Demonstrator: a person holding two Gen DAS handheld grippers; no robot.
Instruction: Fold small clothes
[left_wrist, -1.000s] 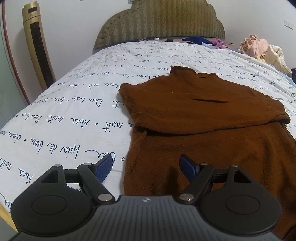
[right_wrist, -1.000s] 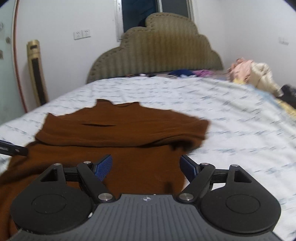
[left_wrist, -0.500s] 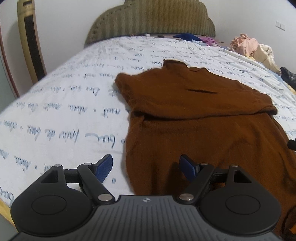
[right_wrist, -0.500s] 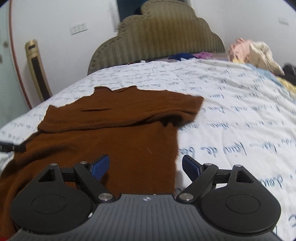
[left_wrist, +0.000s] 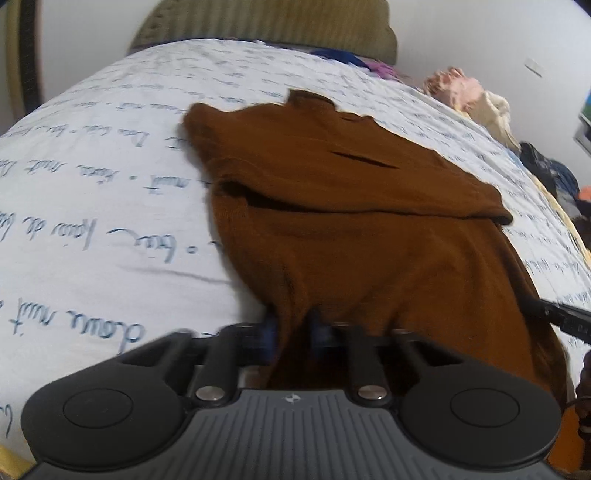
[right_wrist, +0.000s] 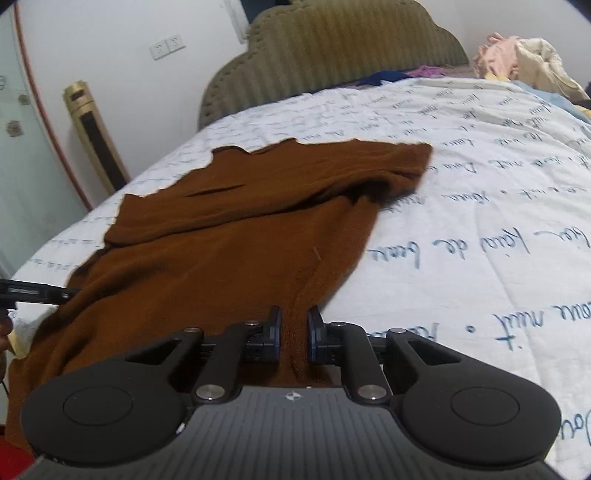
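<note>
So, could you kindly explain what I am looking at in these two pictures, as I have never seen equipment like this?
There is no robot here: a person holds a two-finger claw in each hand, and each claw carries a camera looking along its fingers. One picture is from the left claw, the other from the right claw. A brown knitted sweater lies on a bed with a white sheet printed with blue handwriting, its top part folded over. Each claw is shut on the sweater's near edge, one towards each corner. Behind are an olive padded headboard and a pile of pale clothes.
</note>
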